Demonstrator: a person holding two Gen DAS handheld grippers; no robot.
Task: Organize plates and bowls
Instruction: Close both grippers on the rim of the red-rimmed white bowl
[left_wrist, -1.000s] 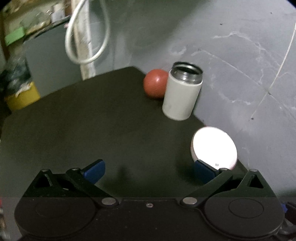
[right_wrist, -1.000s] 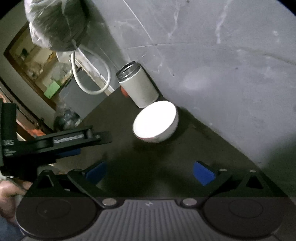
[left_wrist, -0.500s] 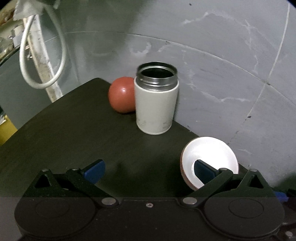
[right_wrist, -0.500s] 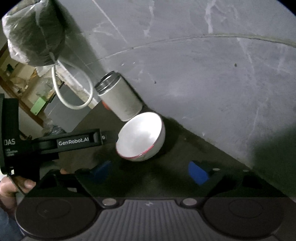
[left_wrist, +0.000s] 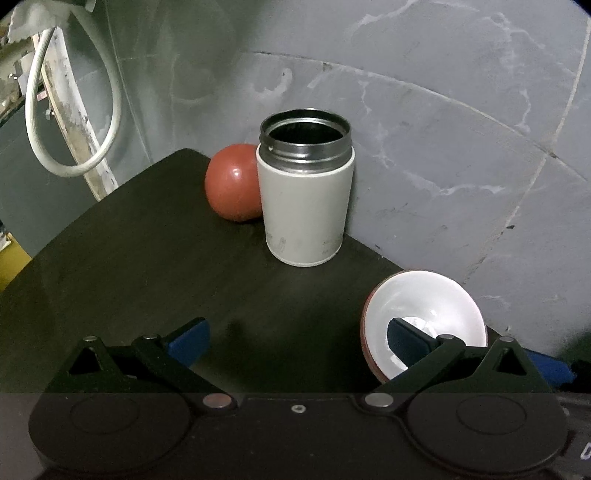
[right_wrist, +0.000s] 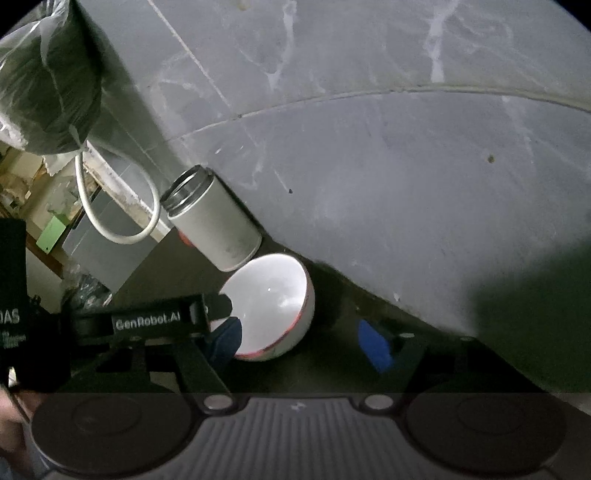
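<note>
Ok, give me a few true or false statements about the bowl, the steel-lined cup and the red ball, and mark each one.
1. The bowl sits flat on the dark table. False: it is tilted on its side, opening toward the left tongs.
2. The cup stands upright with no lid. True.
3. The red ball lies inside the bowl. False: it rests on the table beside the cup.
4. One blue finger of the left tongs is in front of the bowl's white inside. True.
5. The right tongs are clamped on the cup. False: they are open, near the bowl.
</note>
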